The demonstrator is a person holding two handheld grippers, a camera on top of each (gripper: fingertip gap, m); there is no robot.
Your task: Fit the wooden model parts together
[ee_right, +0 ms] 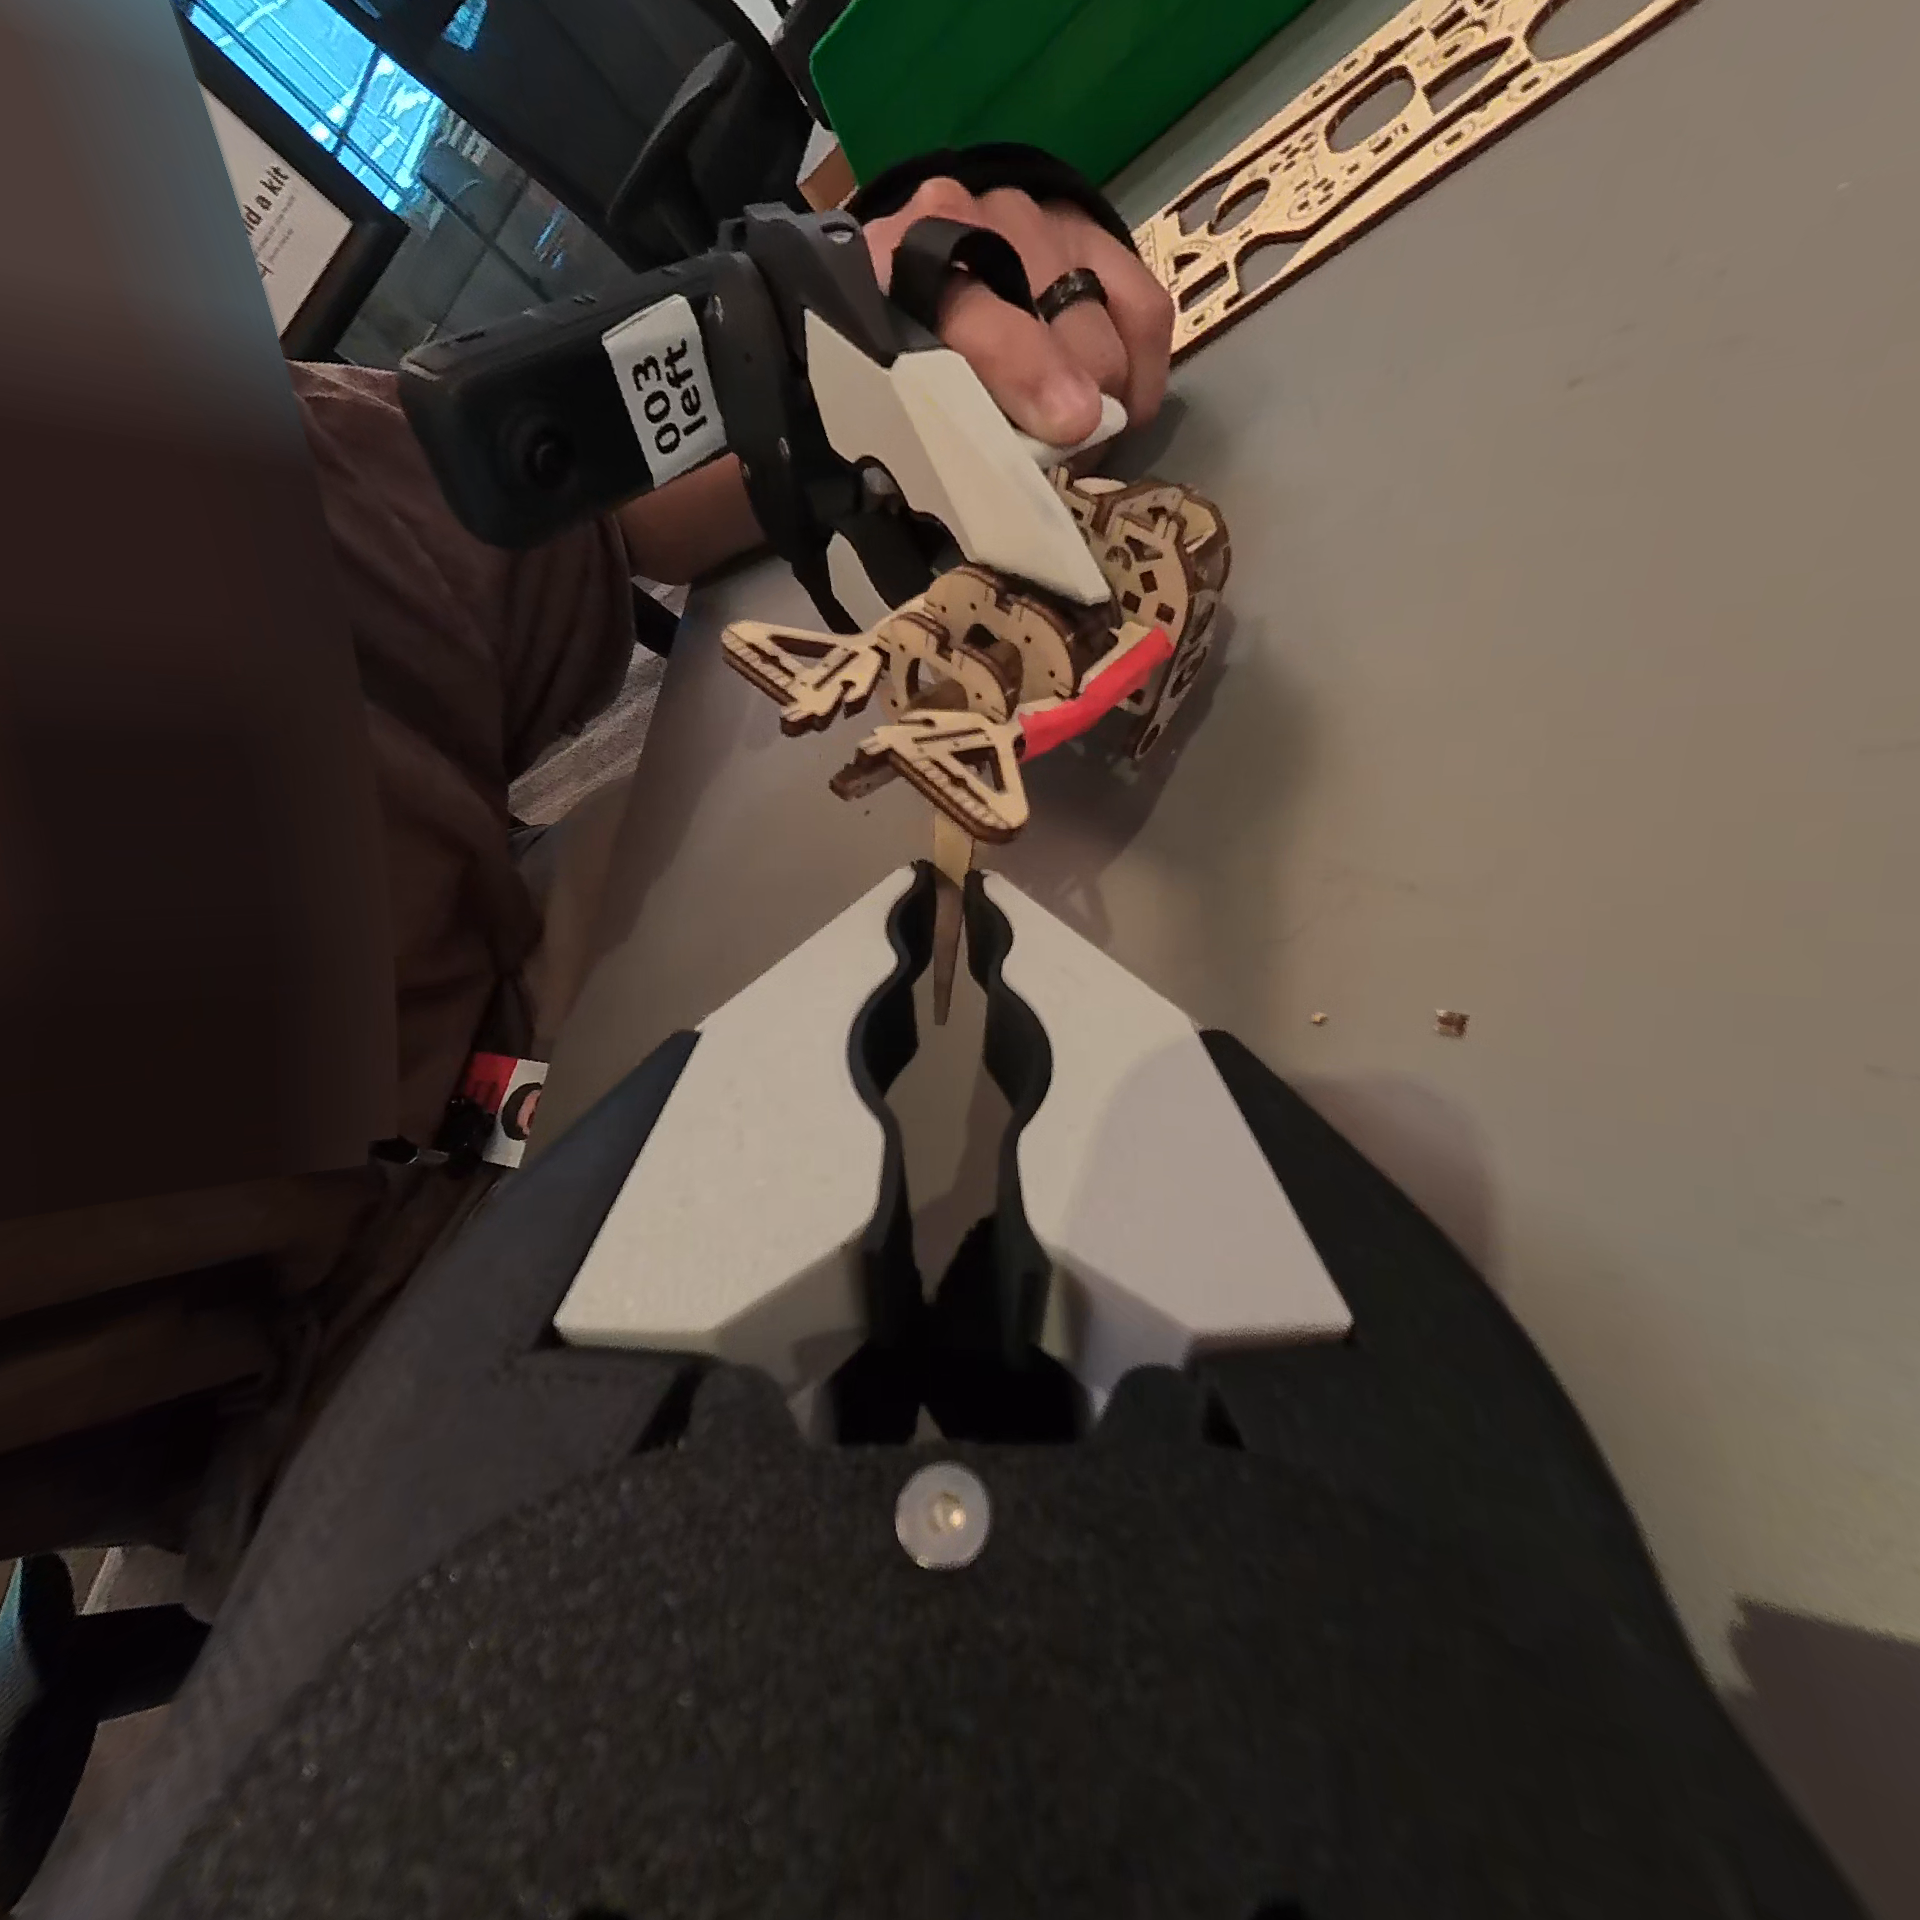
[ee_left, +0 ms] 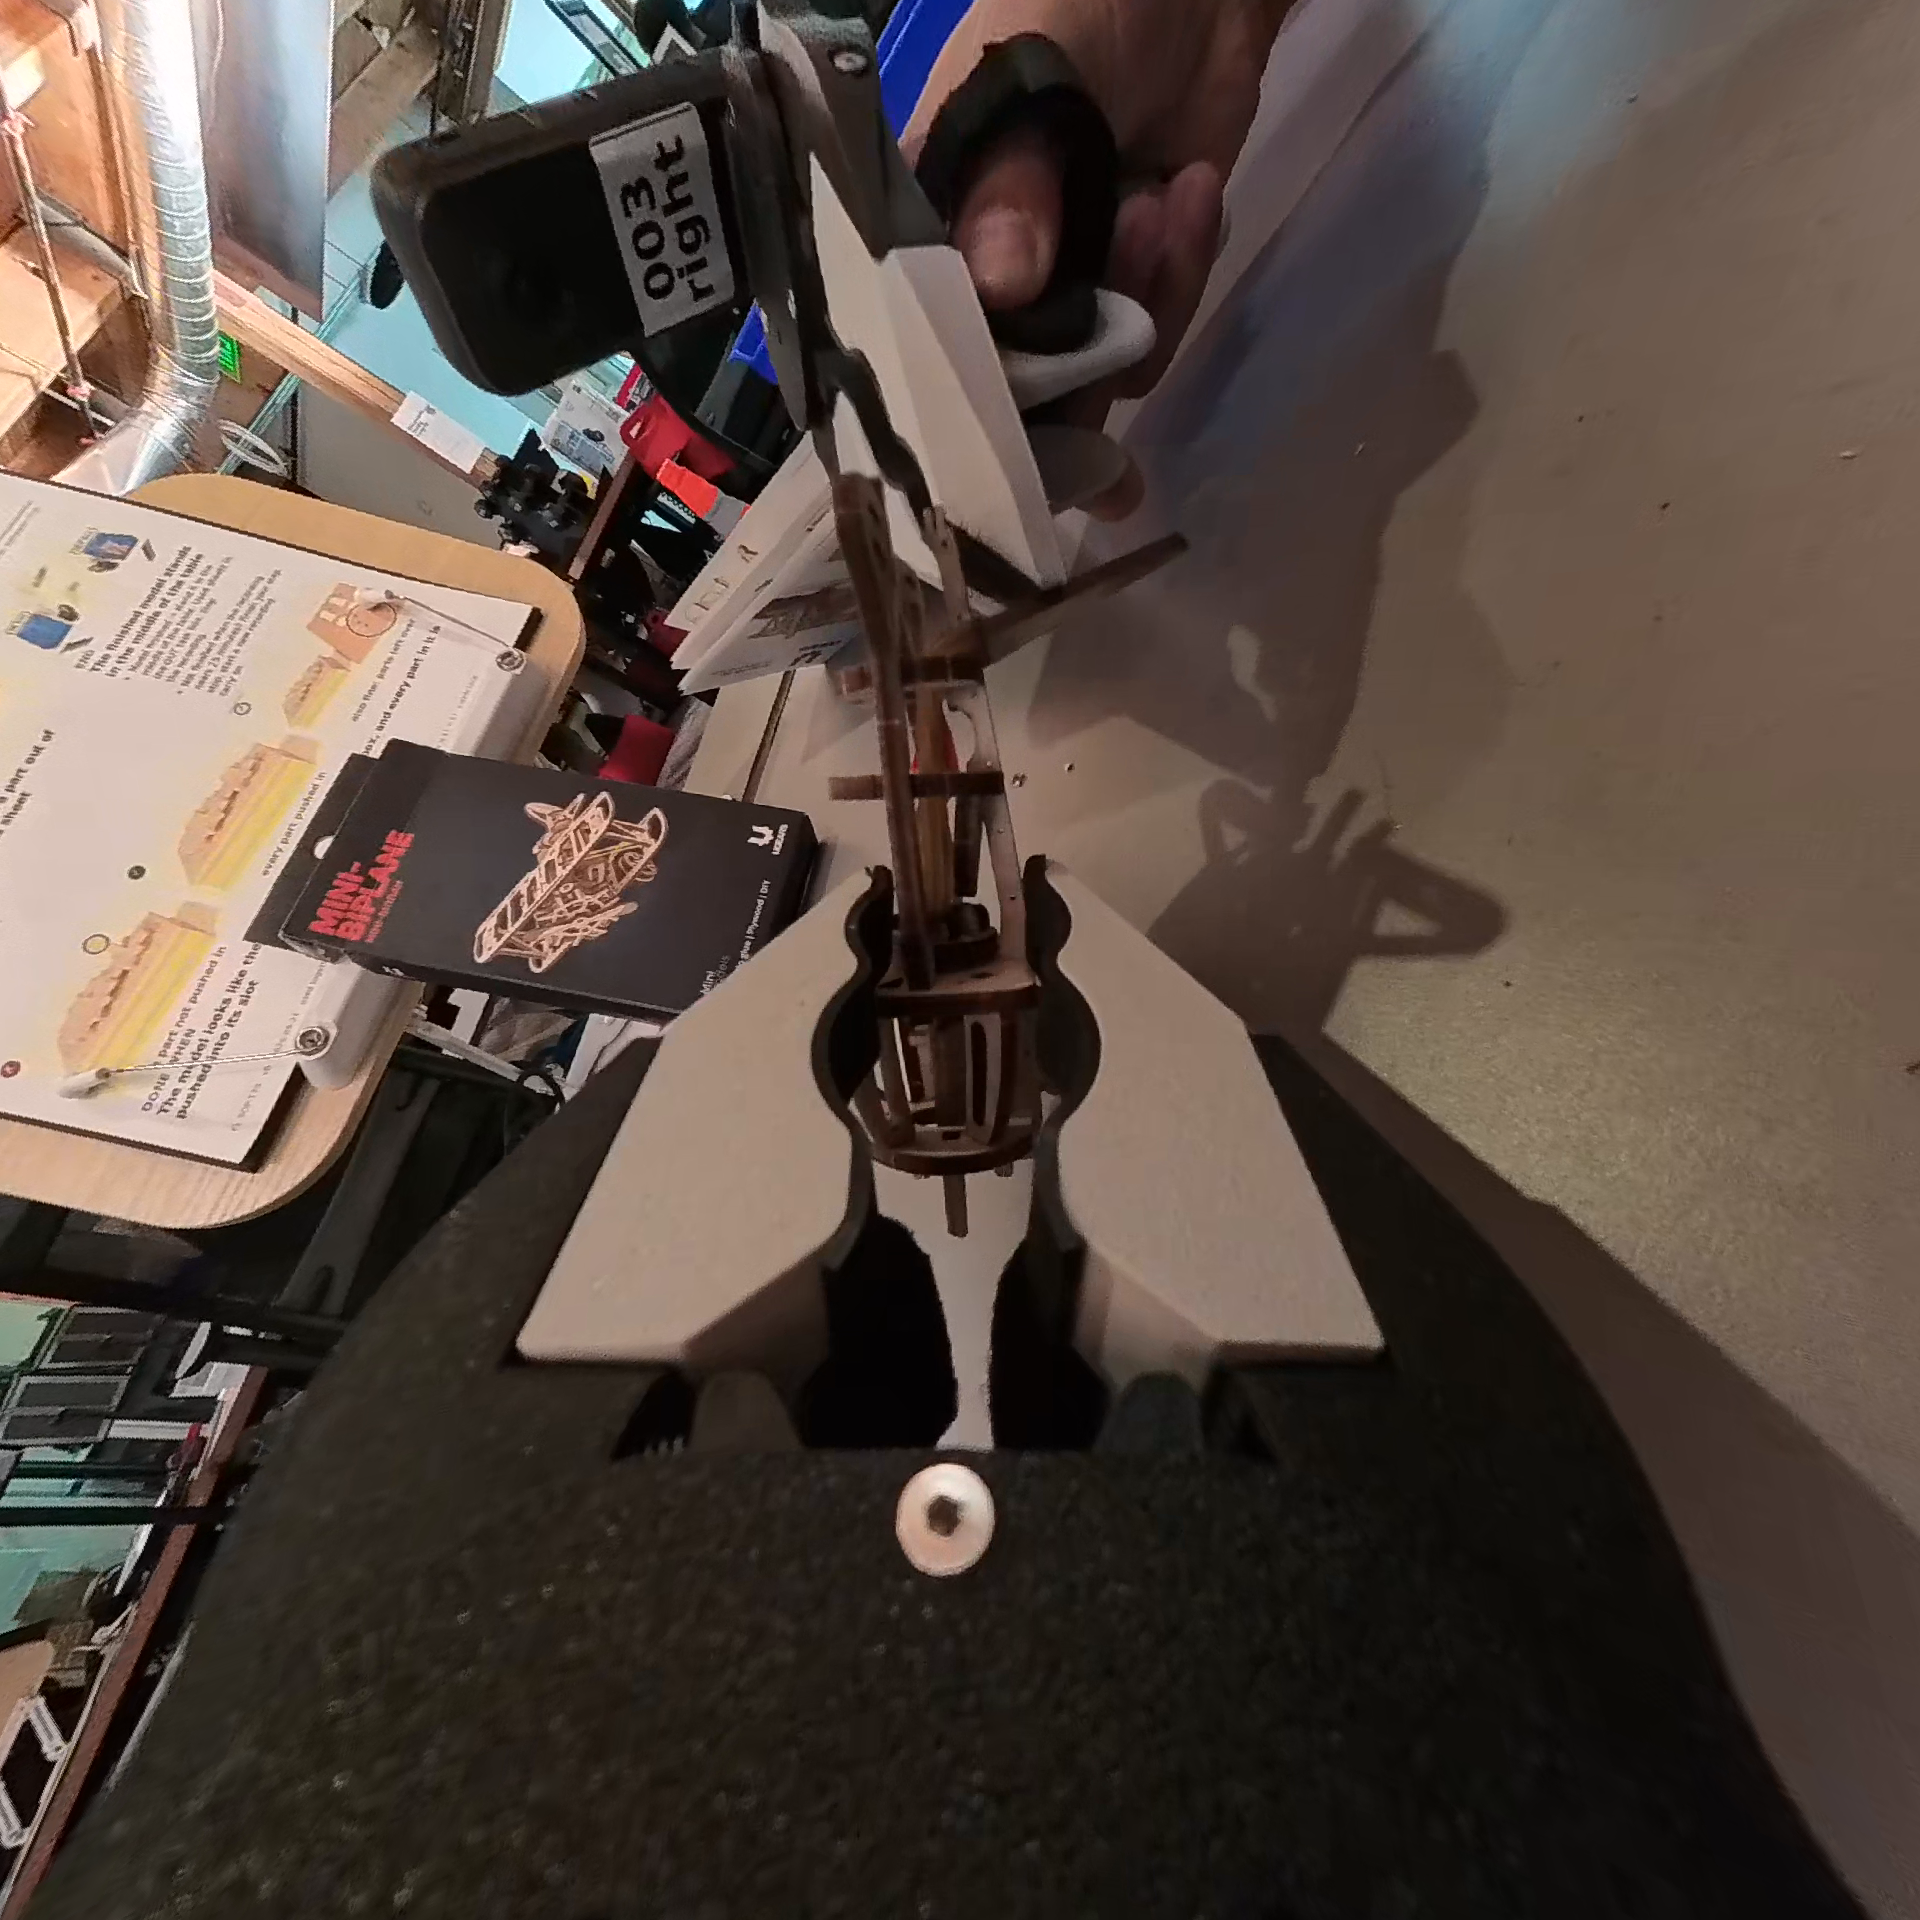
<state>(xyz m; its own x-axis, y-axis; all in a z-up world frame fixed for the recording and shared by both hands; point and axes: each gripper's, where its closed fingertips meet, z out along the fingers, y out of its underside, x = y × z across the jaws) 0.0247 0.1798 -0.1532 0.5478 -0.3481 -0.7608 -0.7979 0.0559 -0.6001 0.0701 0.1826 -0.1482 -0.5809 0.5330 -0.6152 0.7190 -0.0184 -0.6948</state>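
Gripping wooden model (ee_left: 951, 997): left gripper (ee_left: 954, 888); labelled black box (ee_left: 540, 883) nearby.

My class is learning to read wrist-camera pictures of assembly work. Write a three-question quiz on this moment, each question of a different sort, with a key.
1. True or false: the left gripper is shut on the pale laser-cut wooden plane model.
2. Multiple choice: the right gripper grips
A. a red tube
B. a thin flat wooden strip
C. nothing
3. Fill in: the black cardboard kit box lies beside a printed ____ sheet on a light wooden board.

Key
1. True: its jaws close around the model's body.
2. B: the strip is pinched at the jaw tips, pointing toward the model.
3. Instruction.
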